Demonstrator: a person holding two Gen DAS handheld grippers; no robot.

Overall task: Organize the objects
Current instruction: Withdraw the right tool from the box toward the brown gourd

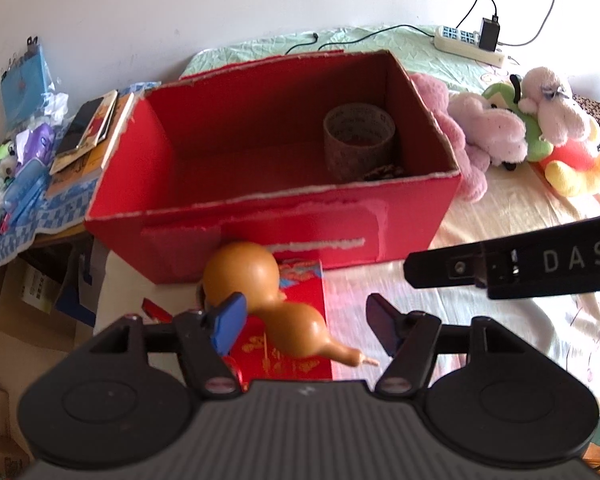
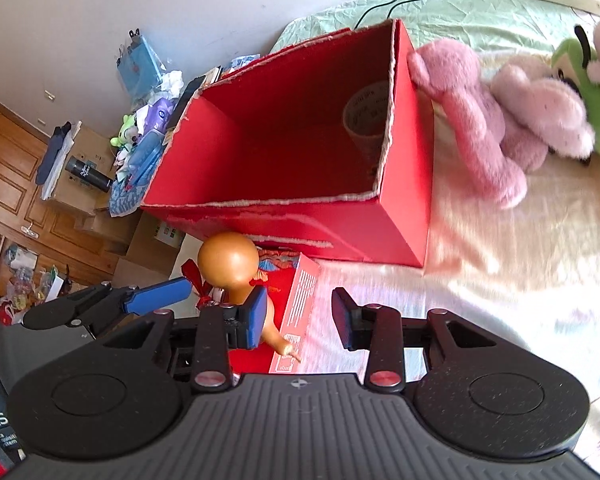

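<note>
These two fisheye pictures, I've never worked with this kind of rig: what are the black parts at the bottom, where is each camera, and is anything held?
Each picture comes from a camera mounted on a hand-held two-finger tool, looking forward along its fingers. The black parts are the tool's own body. The left tool and right tool are both open and hold nothing. An orange gourd lies on a red packet on the bed, just in front of a red box. Inside the box sits a tape roll. Plush toys lie to the box's right. The left tool's blue pad is beside the gourd; contact is unclear.
</note>
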